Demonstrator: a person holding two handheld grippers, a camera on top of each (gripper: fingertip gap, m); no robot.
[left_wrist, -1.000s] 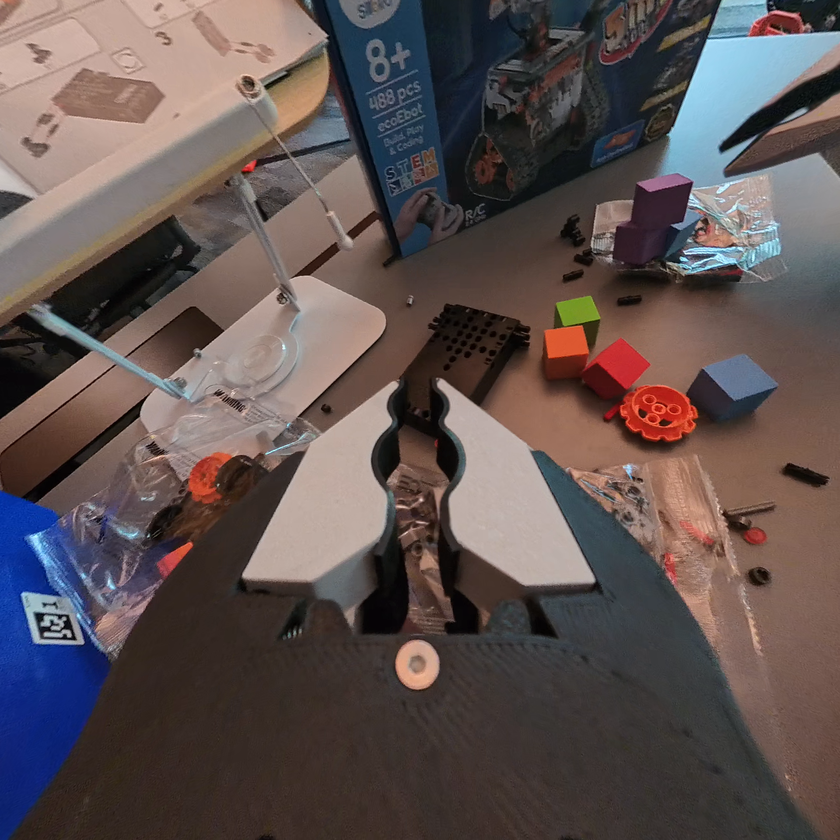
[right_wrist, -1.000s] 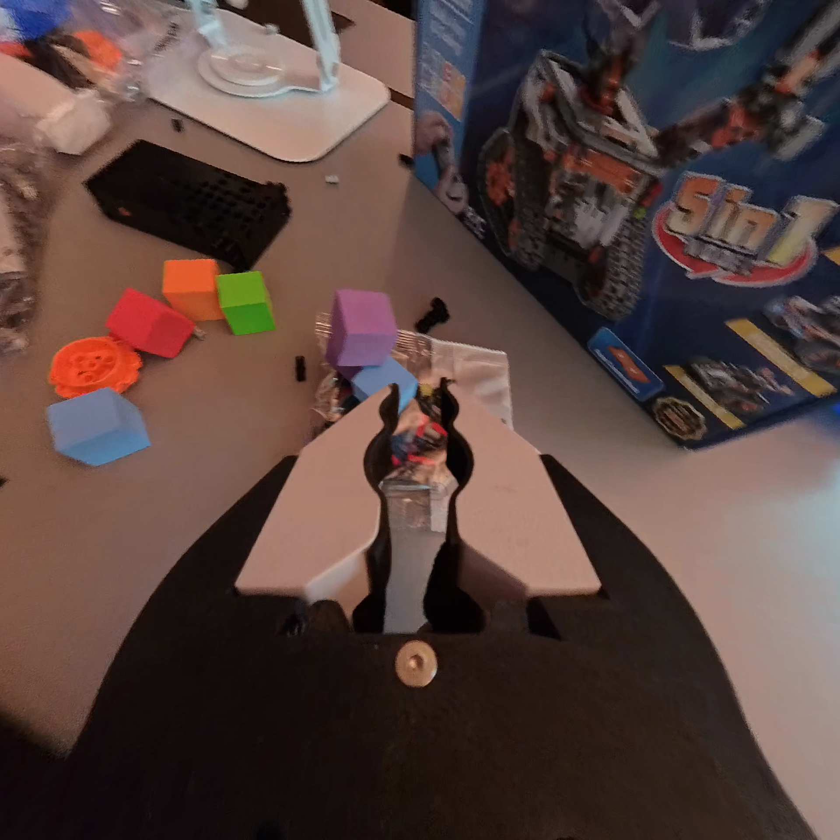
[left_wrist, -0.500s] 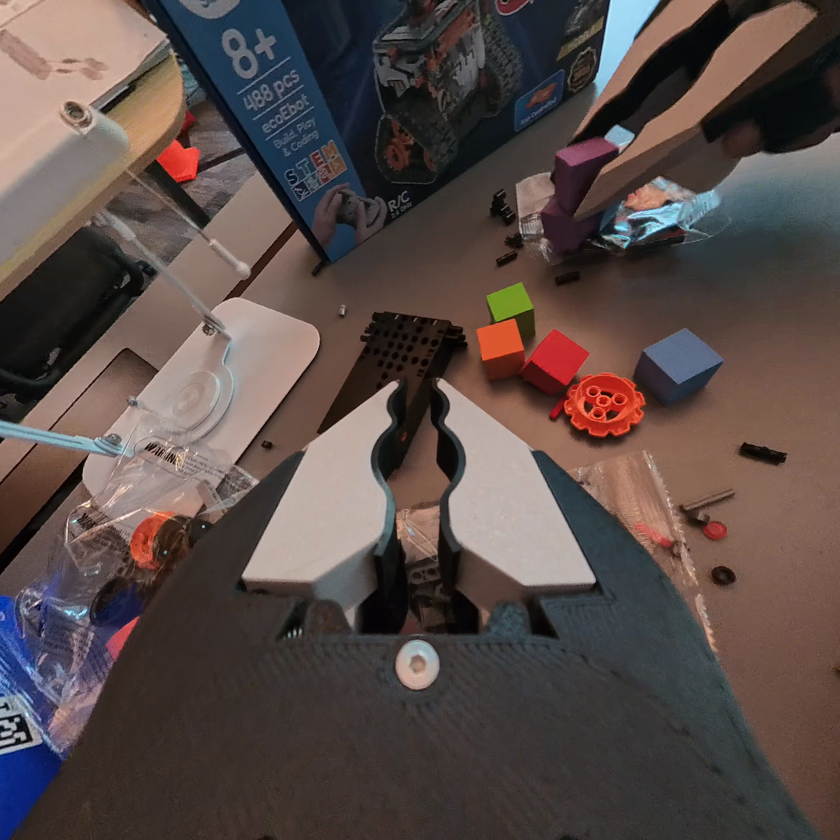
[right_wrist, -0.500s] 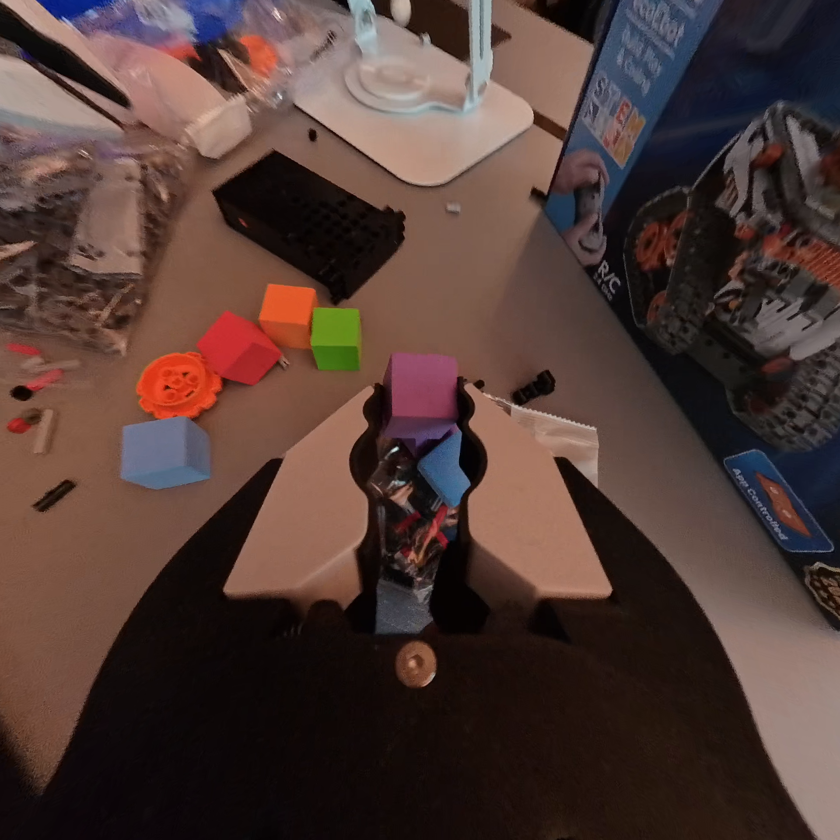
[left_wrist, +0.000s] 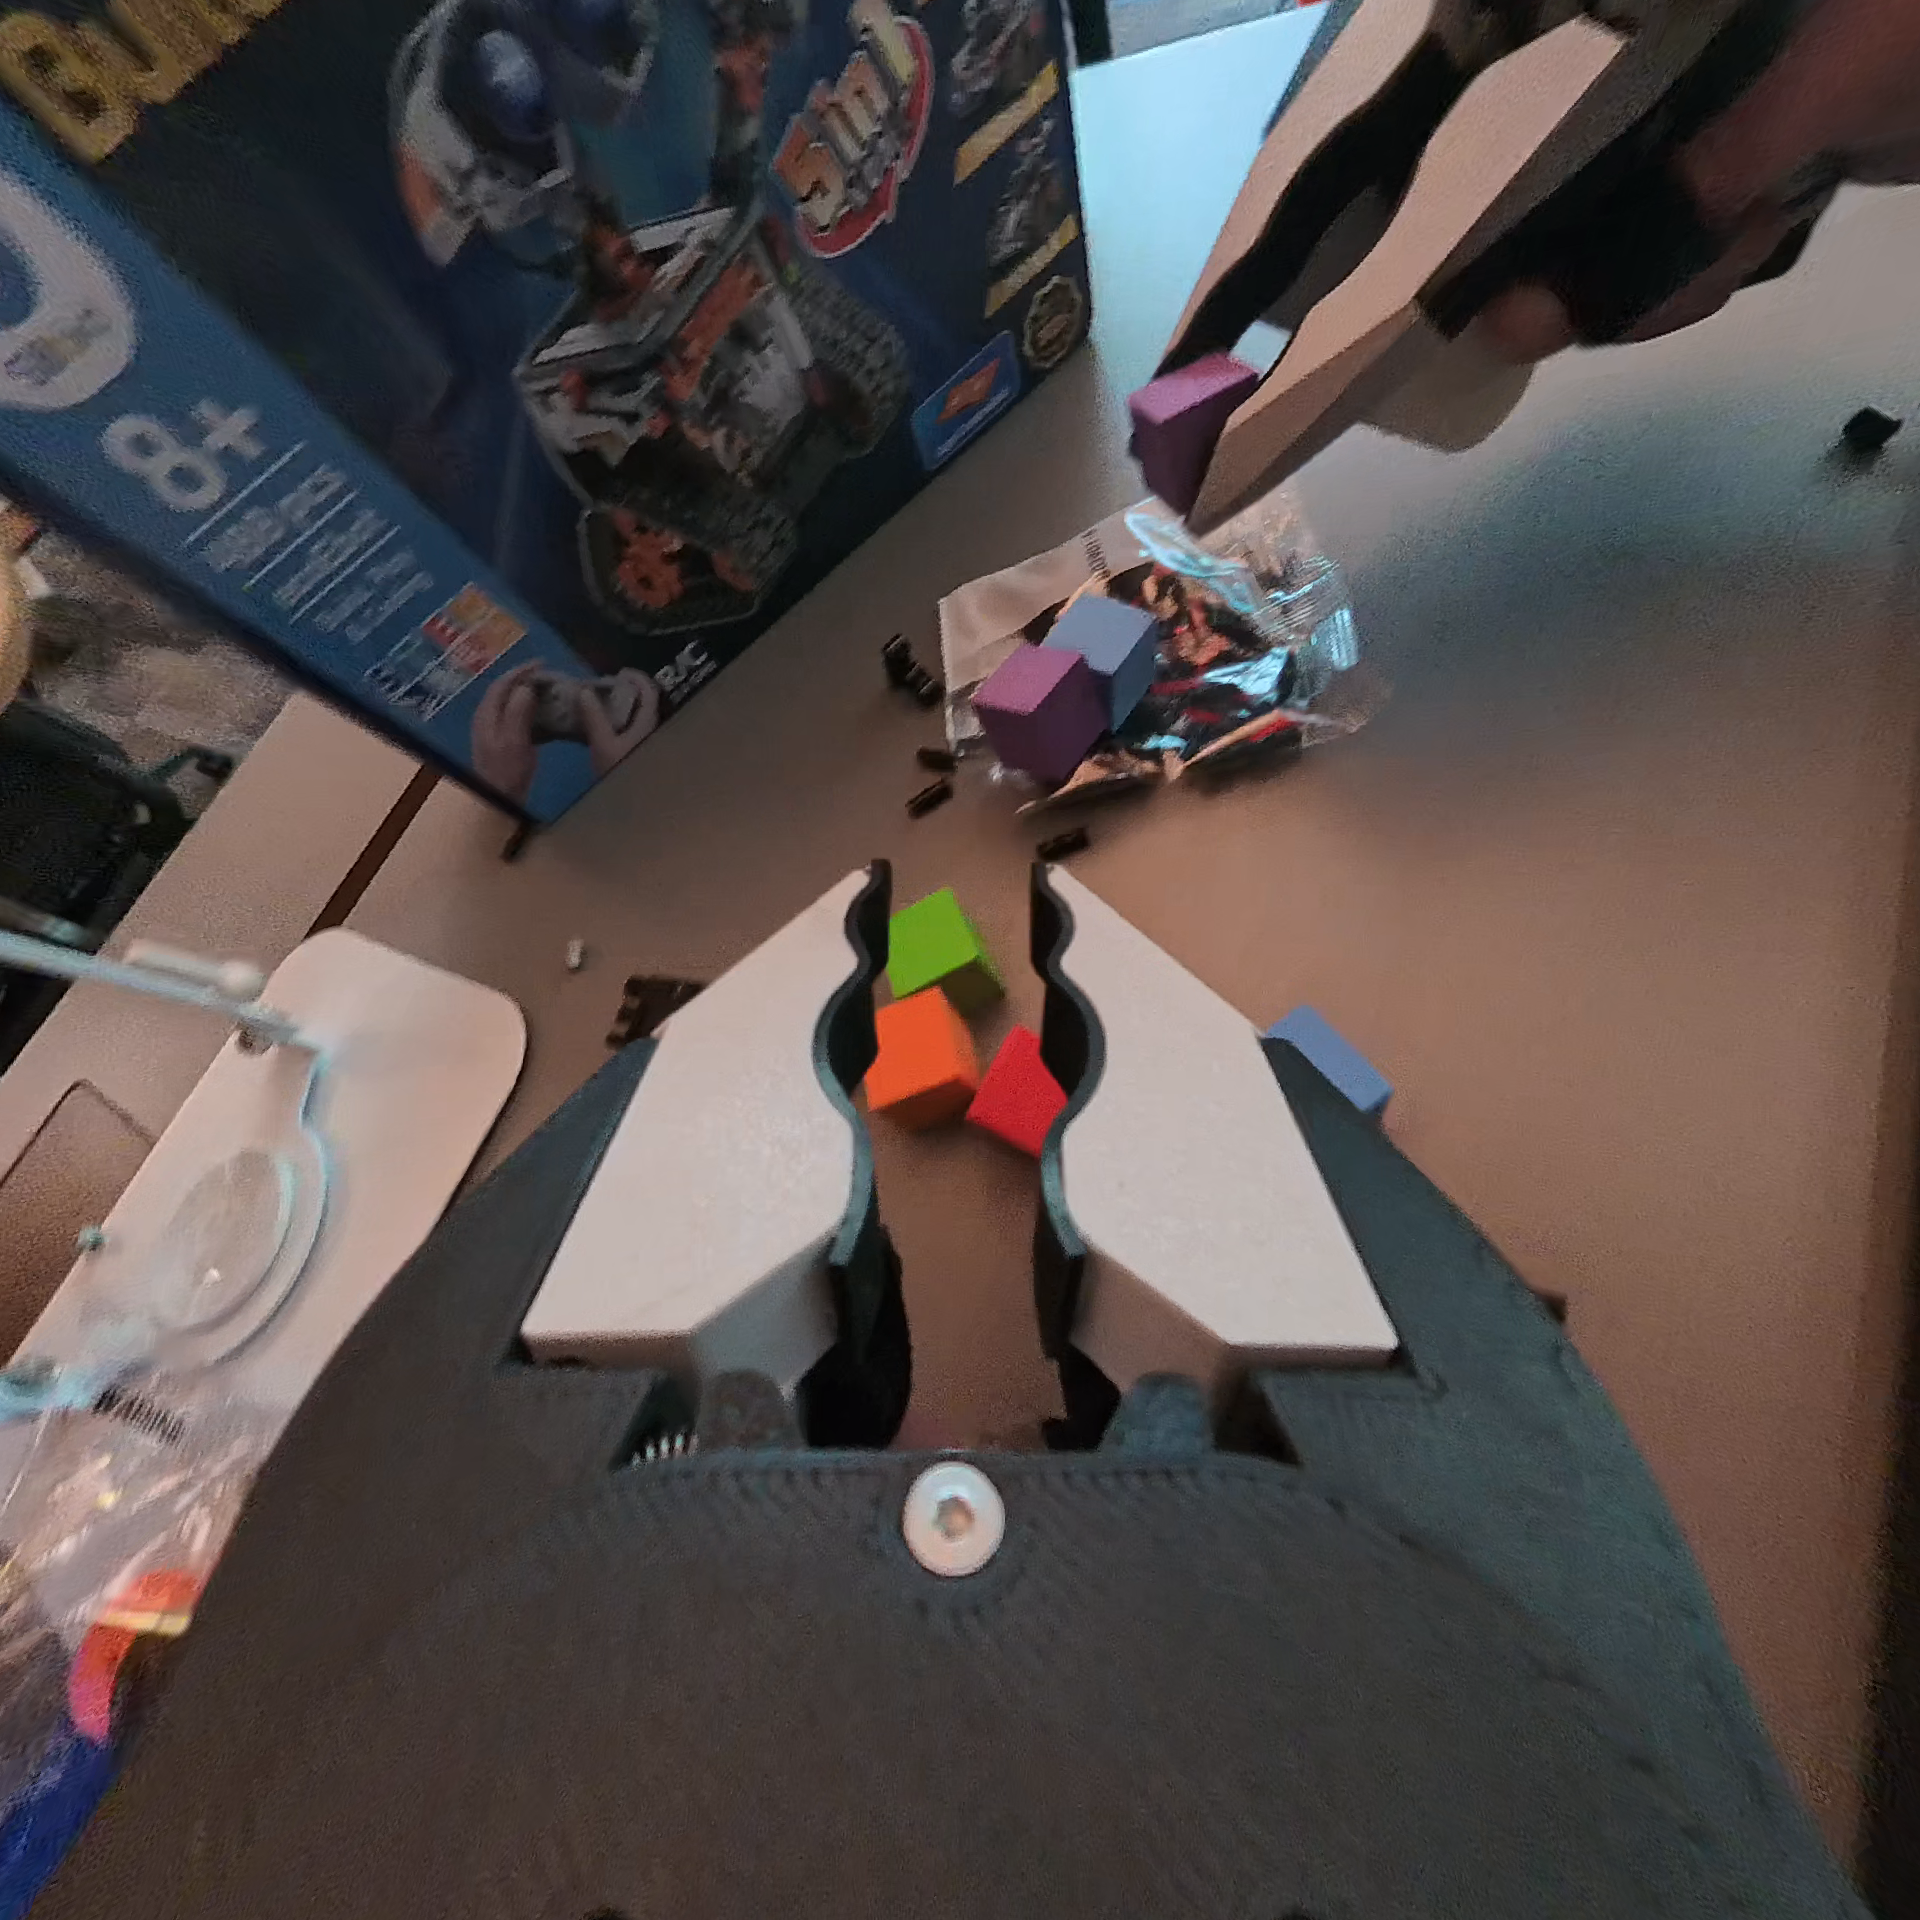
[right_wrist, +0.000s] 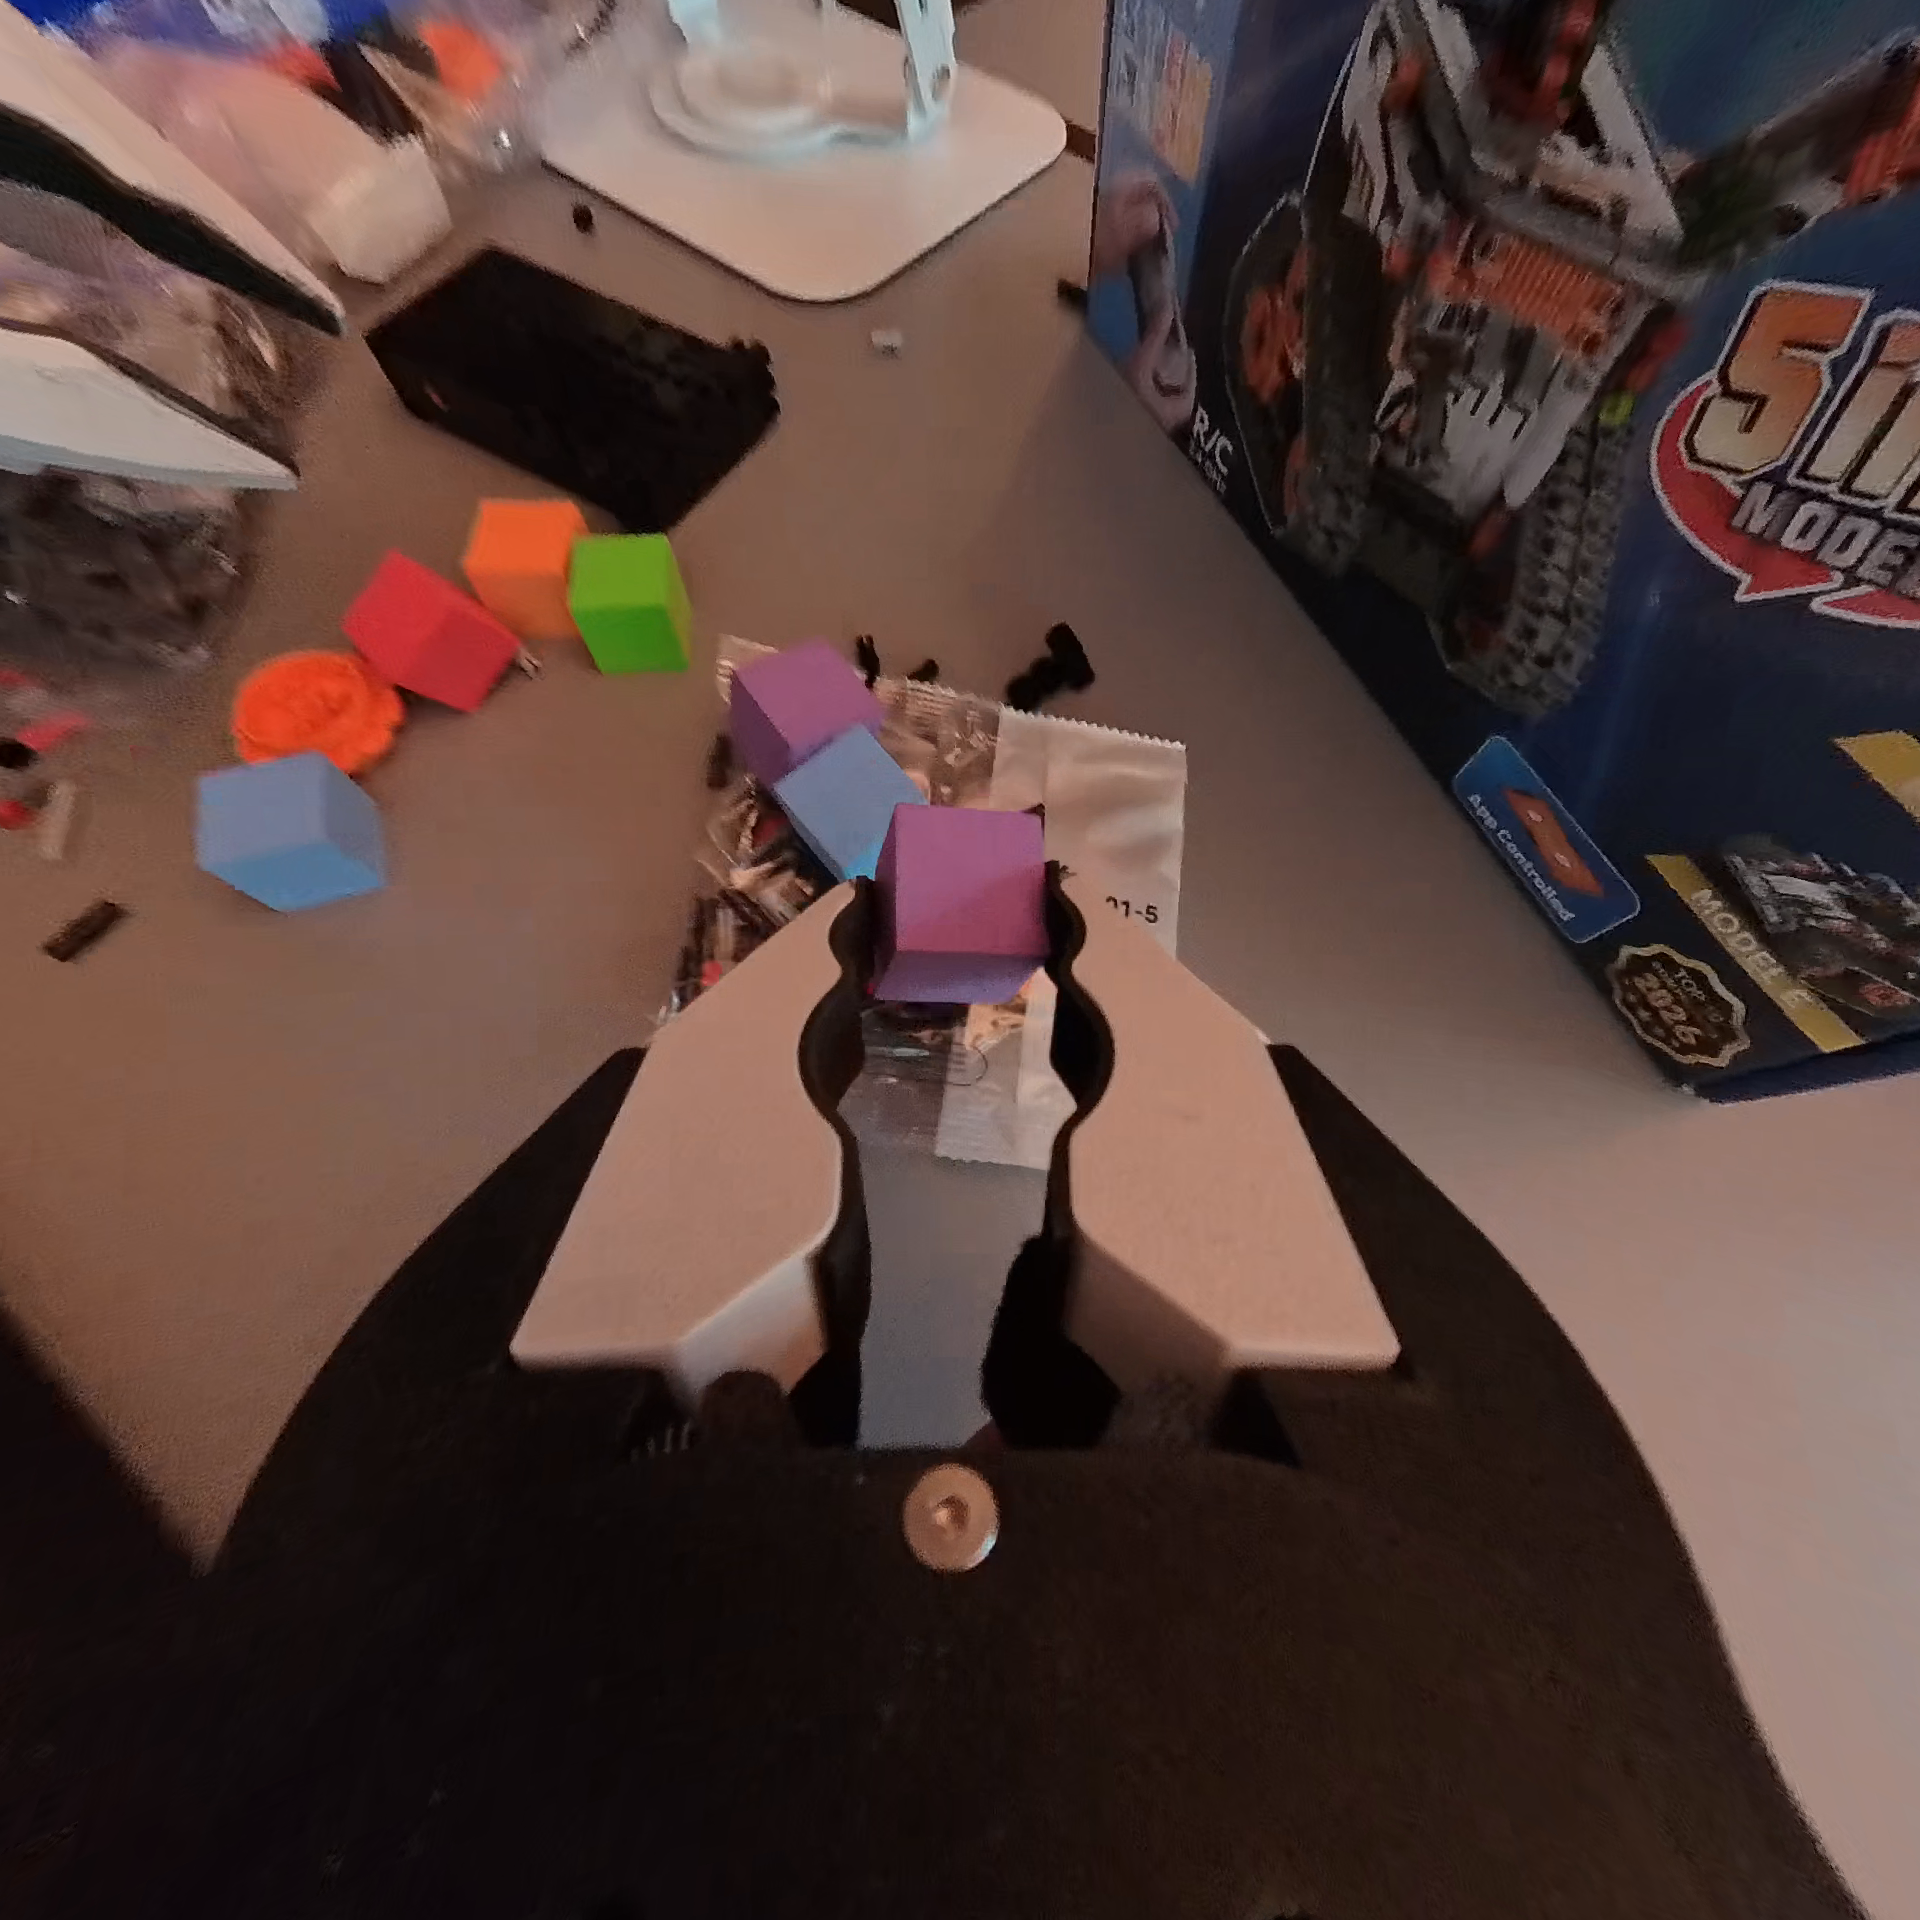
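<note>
My right gripper (right_wrist: 956, 894) is shut on a purple cube (right_wrist: 961, 904) and holds it in the air above a crinkled parts bag (right_wrist: 1081, 790). A second purple cube (right_wrist: 795, 701) and a blue cube (right_wrist: 847, 795) lie on that bag. In the left wrist view the right gripper (left_wrist: 1190, 447) hangs at the upper right with the purple cube (left_wrist: 1184, 426). My left gripper (left_wrist: 958, 883) is open and empty, above a green cube (left_wrist: 935, 951), an orange cube (left_wrist: 920, 1055) and a red cube (left_wrist: 1013, 1091). A blue cube (left_wrist: 1330, 1060) shows past its right finger.
A large blue toy box (left_wrist: 540, 364) stands at the back. A white stand base (left_wrist: 343, 1122) and bags of parts (left_wrist: 94, 1558) lie at the left. A black perforated plate (right_wrist: 582, 384), an orange gear (right_wrist: 312, 712) and small black pins (left_wrist: 930, 769) lie on the grey table (left_wrist: 1558, 935). My right fingertips sit around 15 cm from my left ones.
My right gripper closed on the top purple cube and lifted it off the cubes on the bag. My left gripper moved forward over the green, orange and red cubes and opened wider.
</note>
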